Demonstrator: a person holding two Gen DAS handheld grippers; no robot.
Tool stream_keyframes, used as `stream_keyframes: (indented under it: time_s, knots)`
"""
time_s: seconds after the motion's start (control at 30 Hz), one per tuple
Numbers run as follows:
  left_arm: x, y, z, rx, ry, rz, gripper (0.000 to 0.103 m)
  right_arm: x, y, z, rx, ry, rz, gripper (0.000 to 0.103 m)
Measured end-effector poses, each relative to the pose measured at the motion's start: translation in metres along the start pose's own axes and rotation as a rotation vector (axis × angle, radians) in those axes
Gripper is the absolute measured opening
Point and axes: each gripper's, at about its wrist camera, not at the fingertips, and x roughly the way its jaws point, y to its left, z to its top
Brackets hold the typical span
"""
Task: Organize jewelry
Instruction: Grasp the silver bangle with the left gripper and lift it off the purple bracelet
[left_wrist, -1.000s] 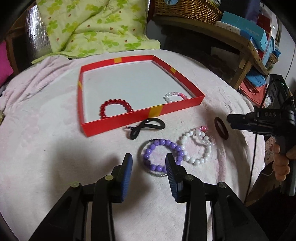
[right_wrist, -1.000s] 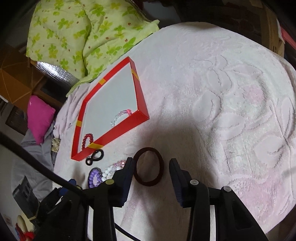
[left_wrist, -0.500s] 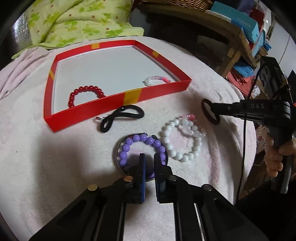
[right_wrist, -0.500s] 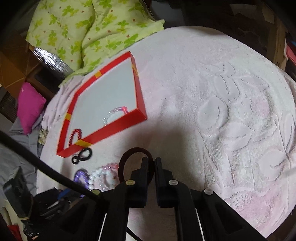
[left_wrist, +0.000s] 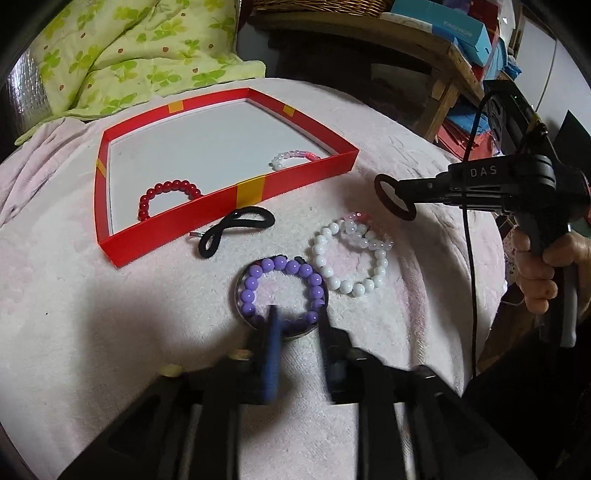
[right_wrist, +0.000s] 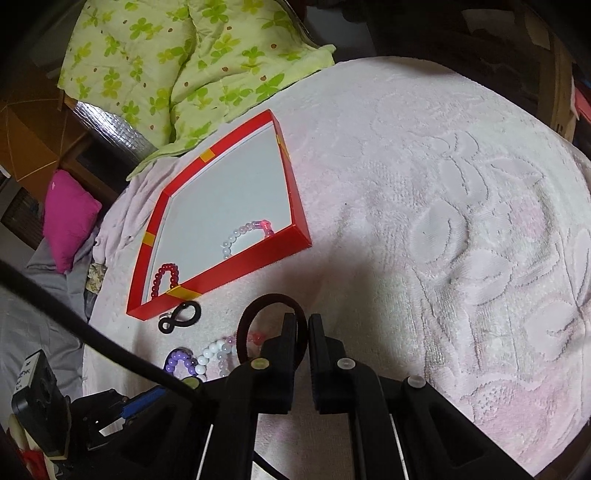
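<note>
Right gripper (right_wrist: 302, 325) has clamped and lifted the dark hair band (left_wrist: 393, 197); left gripper (left_wrist: 297, 325), jaws reopening astride the purple bracelet (left_wrist: 282, 291), lost its grip; red tray (left_wrist: 295, 186) awaits.

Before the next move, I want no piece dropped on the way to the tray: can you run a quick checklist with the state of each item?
1. Right claw shut on the dark hair band: ok, the band hangs lifted off the blanket.
2. Left claw gripping the purple bead bracelet: not ok, its jaws are opening with the bracelet's near edge between them.
3. Free floor in the red tray: ok, only the red bead bracelet and a pink-white one lie inside.
4. Black hair tie clear of the claws: ok.
5. White bead bracelet apart from the purple one: cannot tell.
</note>
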Motion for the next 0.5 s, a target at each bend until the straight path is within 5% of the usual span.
stream_keyframes:
  time_s: [0.23,0.33,0.5]
  knots:
    - [0.005,-0.001,0.007,-0.001,-0.009,0.039,0.043,0.004,0.007,-0.002,-0.016,0.014,0.007,0.007]
    - [0.000,-0.003,0.007,0.016,-0.028,0.065,0.066,0.004,0.006,-0.003,-0.009,0.014,0.008,0.007]
    - [0.001,-0.011,0.005,0.072,-0.046,0.088,0.079,0.004,0.002,-0.002,0.000,0.015,0.006,0.007]
